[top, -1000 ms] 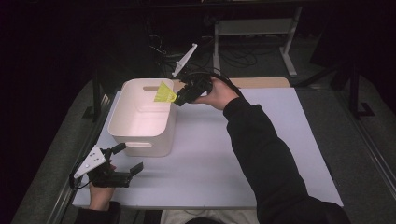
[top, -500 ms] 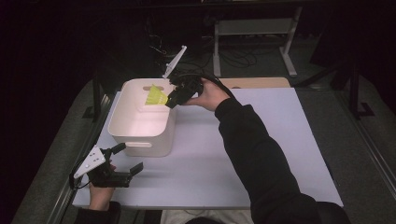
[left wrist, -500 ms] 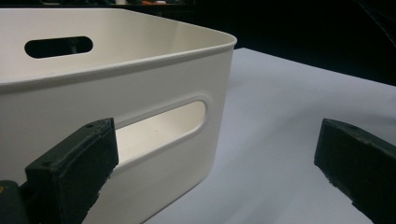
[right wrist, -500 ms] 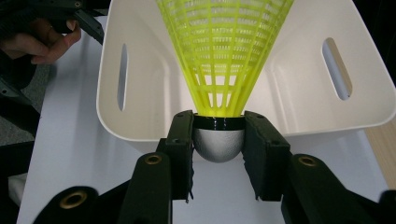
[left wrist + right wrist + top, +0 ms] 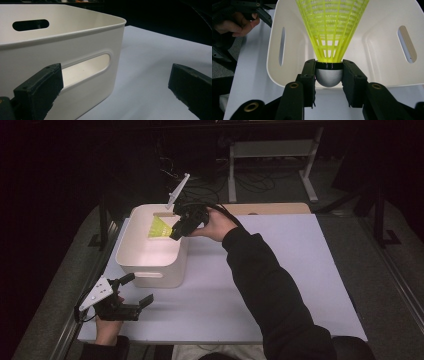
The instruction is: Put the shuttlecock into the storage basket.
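A yellow-green plastic shuttlecock [image 5: 331, 32] with a silver cork is clamped by its base in my right gripper [image 5: 329, 75]. In the high view that gripper [image 5: 176, 231] hangs over the far right rim of the white bin [image 5: 145, 265], the shuttlecock [image 5: 159, 228] pointing over the bin's inside. My left gripper [image 5: 134, 290] rests on the table by the bin's near left corner, jaws wide apart with nothing between them. From the left gripper view the bin's near wall and handle slot [image 5: 86, 67] lie just ahead.
The bin [image 5: 372, 50] has handle slots in its walls and sits on a white table mat [image 5: 280, 270]. A wooden strip [image 5: 270, 208] runs along the far edge. A metal stand [image 5: 272, 150] and cables lie beyond the table in the dark.
My right gripper has carried the shuttlecock leftward and slightly farther over the bin's opening. The left gripper has stayed put.
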The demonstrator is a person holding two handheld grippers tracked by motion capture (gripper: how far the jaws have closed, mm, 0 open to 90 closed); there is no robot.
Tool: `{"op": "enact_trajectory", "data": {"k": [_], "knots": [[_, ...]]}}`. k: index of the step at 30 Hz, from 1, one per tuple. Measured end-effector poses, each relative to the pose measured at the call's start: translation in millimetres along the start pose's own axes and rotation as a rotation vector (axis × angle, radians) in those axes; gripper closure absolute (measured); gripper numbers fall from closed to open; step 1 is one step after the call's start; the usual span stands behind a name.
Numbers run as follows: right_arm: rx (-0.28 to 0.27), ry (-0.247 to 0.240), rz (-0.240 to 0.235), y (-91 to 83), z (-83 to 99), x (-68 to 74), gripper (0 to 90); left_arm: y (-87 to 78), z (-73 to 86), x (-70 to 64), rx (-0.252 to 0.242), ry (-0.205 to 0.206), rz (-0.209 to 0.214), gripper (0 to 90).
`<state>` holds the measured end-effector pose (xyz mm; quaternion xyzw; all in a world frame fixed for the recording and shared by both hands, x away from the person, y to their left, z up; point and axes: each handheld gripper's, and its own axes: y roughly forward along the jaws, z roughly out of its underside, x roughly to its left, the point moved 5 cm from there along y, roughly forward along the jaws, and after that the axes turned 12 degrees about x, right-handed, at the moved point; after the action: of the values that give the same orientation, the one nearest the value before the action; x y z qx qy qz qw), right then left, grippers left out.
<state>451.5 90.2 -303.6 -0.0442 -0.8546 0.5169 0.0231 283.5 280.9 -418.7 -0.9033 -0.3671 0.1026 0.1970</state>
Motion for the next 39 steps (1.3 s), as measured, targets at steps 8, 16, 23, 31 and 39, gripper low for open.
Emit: {"op": "enact_trajectory", "data": {"k": [8,16,23,31,39], "knots": [[0.002,-0.012,-0.022,9.0,-2.7,4.2,63.3,0.0,0.0,-0.1,0.001,0.001,0.002,0.0],[0.005,-0.023,-0.044,19.5,-4.7,9.4,63.3,0.1,0.0,-0.3,0.000,0.002,0.003,0.0],[0.006,-0.025,-0.057,27.6,-4.2,10.4,63.3,0.0,0.0,-0.3,0.000,0.002,0.003,0.0],[0.004,-0.020,-0.074,37.8,-4.6,10.1,63.4,0.0,0.0,-0.5,-0.002,0.000,0.005,0.0],[0.007,-0.021,-0.089,49.5,-6.3,10.6,63.3,-0.1,-0.1,-0.4,-0.002,0.001,0.004,0.0]]}}
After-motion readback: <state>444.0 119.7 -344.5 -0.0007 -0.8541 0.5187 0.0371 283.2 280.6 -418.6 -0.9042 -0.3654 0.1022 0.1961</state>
